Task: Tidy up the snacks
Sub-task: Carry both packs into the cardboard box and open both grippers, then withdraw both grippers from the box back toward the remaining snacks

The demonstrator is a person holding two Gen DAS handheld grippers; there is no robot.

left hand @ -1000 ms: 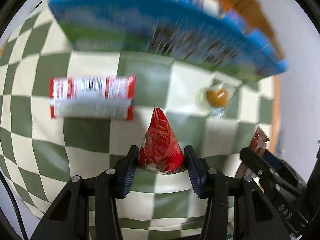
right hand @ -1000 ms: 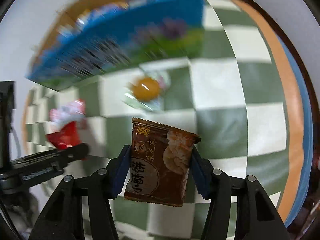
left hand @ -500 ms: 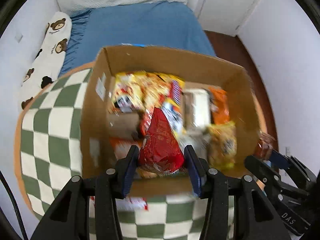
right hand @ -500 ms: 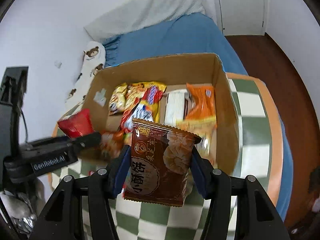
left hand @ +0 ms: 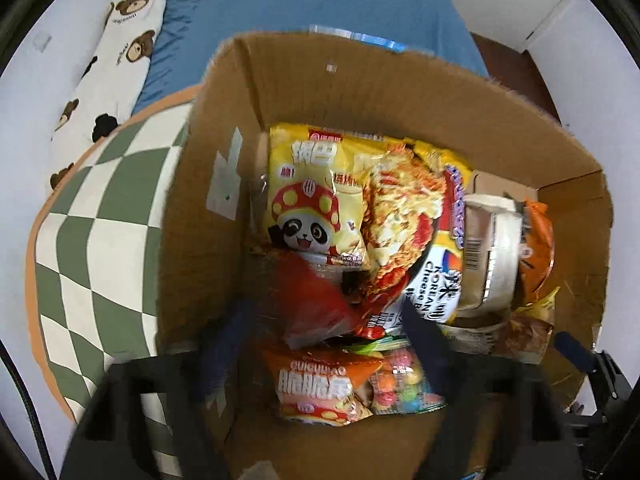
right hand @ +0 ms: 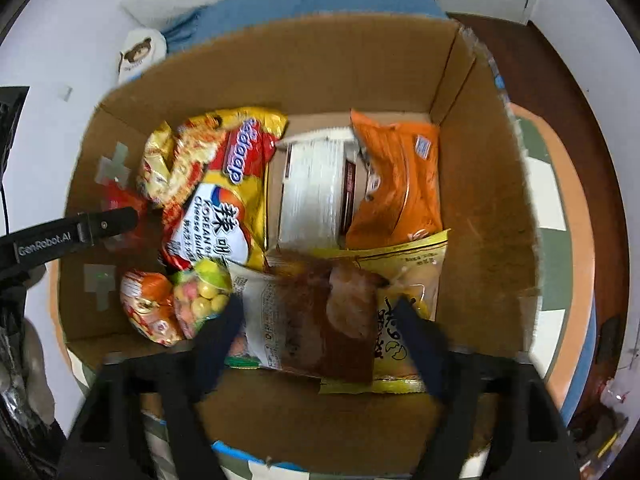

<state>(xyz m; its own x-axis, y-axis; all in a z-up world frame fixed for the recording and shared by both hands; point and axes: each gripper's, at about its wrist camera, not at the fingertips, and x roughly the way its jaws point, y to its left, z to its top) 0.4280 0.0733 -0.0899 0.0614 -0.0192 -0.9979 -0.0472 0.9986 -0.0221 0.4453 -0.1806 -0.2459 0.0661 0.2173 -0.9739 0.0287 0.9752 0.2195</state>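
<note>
Since the earlier frames, both grippers have travelled from the checkered table surface to a position above the open cardboard box (left hand: 400,92), and both sets of jaws, previously clamped on a snack each, now stand spread.

Left gripper (left hand: 324,344): the jaws are opening. The red triangular packet (left hand: 308,300) lies between the blurred blue pads, but the pads no longer press on it. The packet appears to be free and dropping onto the box contents, though motion blur makes this uncertain. It sits over the lower edge of the yellow panda-print bag (left hand: 316,200) and above an orange snack bag (left hand: 316,388) and a bag of coloured candy balls (left hand: 400,376).

Right gripper (right hand: 320,340): the jaws are opening. The brown snack packet (right hand: 320,320) is between the pads, released, and blurred. It overlaps a yellow packet (right hand: 416,272) at the near right of the box.

Other box contents: a Korean cheese noodle pack (right hand: 224,208) at centre left, a white packaged stack (right hand: 312,192) at centre, and an orange packet (right hand: 396,184) at the far right.

The box stands on the green-and-white checkered cloth (left hand: 92,216). Behind it are a blue bed cover (left hand: 320,0) and a bear-print pillow (left hand: 116,48).
</note>
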